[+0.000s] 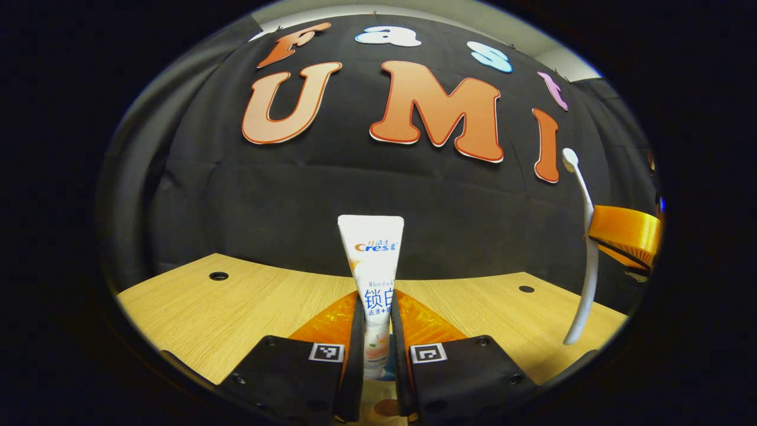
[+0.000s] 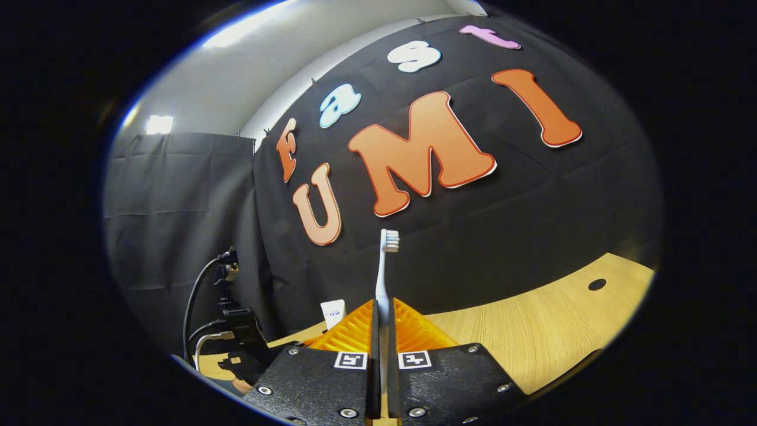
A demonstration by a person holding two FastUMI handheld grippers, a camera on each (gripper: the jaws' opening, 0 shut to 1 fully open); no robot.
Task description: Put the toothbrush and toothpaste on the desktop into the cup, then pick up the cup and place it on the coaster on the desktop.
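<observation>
Left gripper (image 1: 377, 331), at six o'clock in the left gripper view, pinches the toothpaste tube (image 1: 372, 278) between both fingers, the tube standing upright with its flat crimped end on top; its cap end is hidden down between the fingers. Behind it lies the wooden desktop (image 1: 225, 302). At three o'clock the toothbrush (image 1: 585, 248) stands nearly upright, its lower tip cut off near the edge, held by the other gripper, whose orange part alone can be made out. In the right gripper view, the right gripper (image 2: 383, 331) clamps the toothbrush (image 2: 384, 266) by its handle, bristled head up. At eight o'clock the toothpaste tube (image 2: 332, 312) peeks up, small, beside cabled hardware (image 2: 236, 331) too dark to identify.
</observation>
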